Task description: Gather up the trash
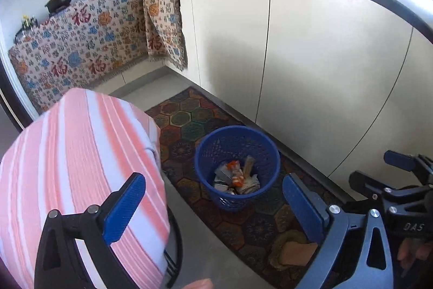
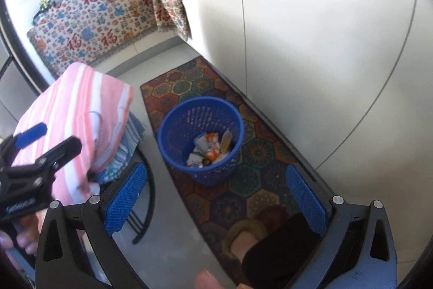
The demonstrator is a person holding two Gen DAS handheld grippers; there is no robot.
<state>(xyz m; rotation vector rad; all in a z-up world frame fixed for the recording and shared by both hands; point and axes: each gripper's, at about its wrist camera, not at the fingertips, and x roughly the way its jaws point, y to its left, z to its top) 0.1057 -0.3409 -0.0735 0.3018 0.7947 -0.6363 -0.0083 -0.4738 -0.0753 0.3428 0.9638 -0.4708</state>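
A blue mesh waste basket (image 1: 216,145) stands upright on a patterned mat, holding several crumpled wrappers and papers (image 1: 238,176). My left gripper (image 1: 215,207) hangs above and in front of it, open, with nothing between its blue pads. In the right wrist view the same basket (image 2: 184,121) and its trash (image 2: 209,151) lie below my right gripper (image 2: 216,197), which is also open and empty. Each gripper shows in the other's view: the right gripper (image 1: 379,169) at the right edge, the left gripper (image 2: 48,141) at the left edge.
A pink striped cloth (image 1: 81,167) covers a black-framed seat left of the basket. White cabinet doors (image 1: 311,58) run along the right of the mat (image 1: 243,229). A person's slippered foot (image 2: 249,237) stands on the mat's near end. Pans sit on a cloth-draped counter (image 1: 81,45) at the back.
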